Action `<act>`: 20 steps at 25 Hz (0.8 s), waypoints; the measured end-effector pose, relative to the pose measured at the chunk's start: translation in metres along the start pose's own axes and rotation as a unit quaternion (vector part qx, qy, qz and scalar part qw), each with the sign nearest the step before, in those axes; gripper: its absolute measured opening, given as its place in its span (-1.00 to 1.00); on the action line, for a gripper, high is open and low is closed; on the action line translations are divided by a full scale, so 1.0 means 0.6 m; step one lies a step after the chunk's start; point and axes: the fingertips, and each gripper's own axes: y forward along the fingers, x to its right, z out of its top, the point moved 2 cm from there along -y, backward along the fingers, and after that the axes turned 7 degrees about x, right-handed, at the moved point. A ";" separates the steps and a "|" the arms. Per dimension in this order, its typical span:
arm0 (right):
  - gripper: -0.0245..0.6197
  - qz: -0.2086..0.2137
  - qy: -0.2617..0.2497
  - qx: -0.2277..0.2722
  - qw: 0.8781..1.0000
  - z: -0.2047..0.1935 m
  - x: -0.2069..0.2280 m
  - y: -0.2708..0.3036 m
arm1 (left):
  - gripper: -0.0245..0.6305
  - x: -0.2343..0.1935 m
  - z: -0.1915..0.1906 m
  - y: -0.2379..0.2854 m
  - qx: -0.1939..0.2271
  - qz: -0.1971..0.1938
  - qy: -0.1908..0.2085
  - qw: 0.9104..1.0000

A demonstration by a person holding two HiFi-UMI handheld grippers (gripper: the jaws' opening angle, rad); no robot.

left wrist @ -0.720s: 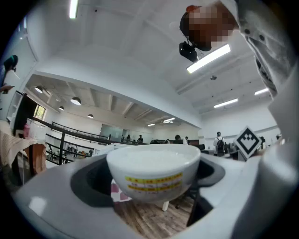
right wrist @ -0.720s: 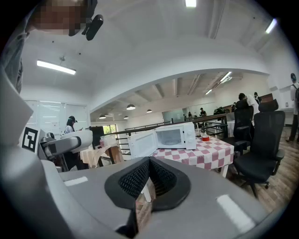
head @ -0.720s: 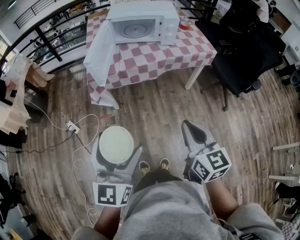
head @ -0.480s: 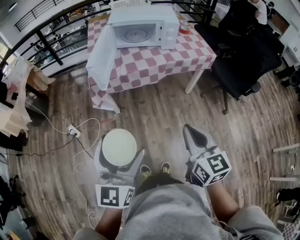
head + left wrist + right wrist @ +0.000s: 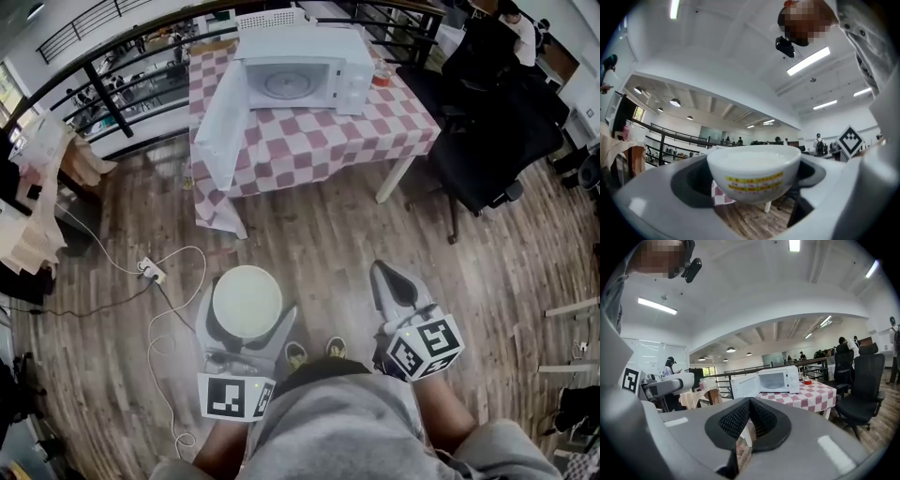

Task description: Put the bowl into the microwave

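**Risks.** The bowl [image 5: 247,298] is carried over bare wood floor, well apart from the table [image 5: 323,141] at the far side of the room. It is held by its sides alone, with nothing under it. In my judgement any slackening or tilt of the left gripper [image 5: 246,317] would drop it.

A cable [image 5: 178,267] lies looped on the floor just left of the person's feet and could catch a foot.

The microwave [image 5: 300,80] stands open, with its door [image 5: 223,117] swung out to the left. Because the bowl comes in on the left side, it could strike the door edge or the cavity frame if brought in too far left or too low.

**Jaws.** The left gripper's jaws stand very wide, close to their limit, and press against opposite sides of the bowl. The bowl sits upright and level between them.

The right gripper [image 5: 384,275] has its jaws closed together with nothing between them. It touches nothing and points toward the table.
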 end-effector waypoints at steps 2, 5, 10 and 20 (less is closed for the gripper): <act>-0.94 -0.001 -0.003 -0.001 1.000 -0.004 -0.011 0.003 | 0.61 -0.009 -0.005 -0.002 0.001 -0.006 -0.006 1.000; -0.94 -0.001 -0.009 -0.005 1.000 -0.009 -0.026 0.009 | 0.61 -0.022 -0.012 -0.001 0.000 -0.009 -0.016 1.000; -0.94 -0.003 -0.007 -0.006 1.000 -0.017 -0.029 0.017 | 0.61 -0.031 -0.015 0.008 -0.001 -0.012 -0.019 1.000; -0.94 0.002 -0.003 -0.004 1.000 -0.014 -0.003 0.069 | 0.61 -0.044 -0.025 0.058 -0.003 -0.014 -0.014 1.000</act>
